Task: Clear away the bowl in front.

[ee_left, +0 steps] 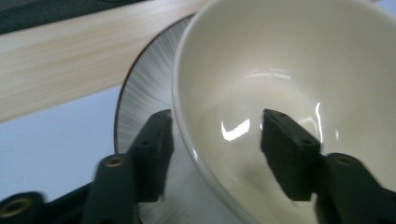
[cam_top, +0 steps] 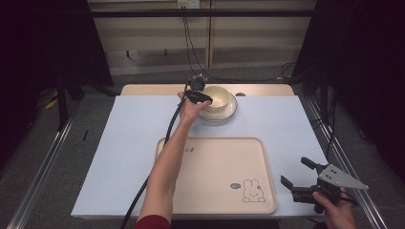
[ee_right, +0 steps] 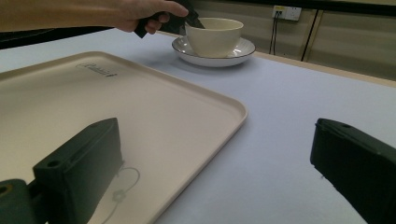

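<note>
A cream bowl (cam_top: 217, 98) (ee_left: 289, 70) (ee_right: 214, 36) stands on a white saucer (cam_top: 230, 111) (ee_left: 144, 88) (ee_right: 243, 49) with a dark rim, at the far middle of the table. My left gripper (cam_top: 203, 98) (ee_left: 215, 121) reaches over the bowl's near-left rim. One jaw is outside the wall and the other inside, with a gap still showing, so it is open. My right gripper (cam_top: 294, 171) (ee_right: 217, 135) hovers open and holds nothing at the front right, beside the tray.
A large beige tray (cam_top: 215, 162) (ee_right: 116, 93) with a rabbit drawing lies on the pale blue mat (cam_top: 129, 143) at the front middle. A wooden table edge (cam_top: 153, 89) runs behind the saucer. The left forearm crosses the tray's left corner.
</note>
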A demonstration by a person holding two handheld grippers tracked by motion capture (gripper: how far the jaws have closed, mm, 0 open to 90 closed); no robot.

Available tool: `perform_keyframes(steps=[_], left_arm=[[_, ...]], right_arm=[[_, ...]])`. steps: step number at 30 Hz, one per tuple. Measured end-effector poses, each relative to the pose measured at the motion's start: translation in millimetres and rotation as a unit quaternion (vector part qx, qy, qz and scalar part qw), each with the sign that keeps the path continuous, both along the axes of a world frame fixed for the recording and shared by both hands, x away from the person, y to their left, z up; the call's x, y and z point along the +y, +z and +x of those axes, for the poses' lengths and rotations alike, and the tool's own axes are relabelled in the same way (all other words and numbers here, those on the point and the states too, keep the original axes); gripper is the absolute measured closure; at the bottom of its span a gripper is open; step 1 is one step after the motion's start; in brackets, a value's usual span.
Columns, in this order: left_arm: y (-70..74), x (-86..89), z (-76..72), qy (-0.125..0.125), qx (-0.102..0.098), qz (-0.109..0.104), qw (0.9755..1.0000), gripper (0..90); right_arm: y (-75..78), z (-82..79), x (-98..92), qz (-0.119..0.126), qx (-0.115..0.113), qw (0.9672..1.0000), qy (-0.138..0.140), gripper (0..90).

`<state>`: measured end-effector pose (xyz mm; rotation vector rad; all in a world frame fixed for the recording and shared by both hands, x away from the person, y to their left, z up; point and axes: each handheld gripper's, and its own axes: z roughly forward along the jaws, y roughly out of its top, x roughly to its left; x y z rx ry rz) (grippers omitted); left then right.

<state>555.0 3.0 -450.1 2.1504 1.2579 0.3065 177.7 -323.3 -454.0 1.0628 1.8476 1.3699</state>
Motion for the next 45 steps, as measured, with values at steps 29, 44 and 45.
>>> perform_keyframes(steps=[29, 44, 45], left_arm=[[-1.2, 6.6, 1.3, 0.028, 0.039, -0.04, 0.998, 83.5], [4.3, 11.9, -0.4, 0.052, 0.052, -0.068, 0.995, 83.8], [4.6, 12.2, -0.6, 0.051, 0.053, -0.07, 0.9949, 83.8]], right_arm=[[-0.6, 0.3, 0.5, -0.004, 0.005, 1.0, 0.002, 1.9], [-0.2, 0.3, 0.0, -0.002, 0.002, 1.0, 0.0, 2.3], [-0.3, 0.3, 0.1, -0.002, 0.002, 1.0, -0.001, 2.3]])
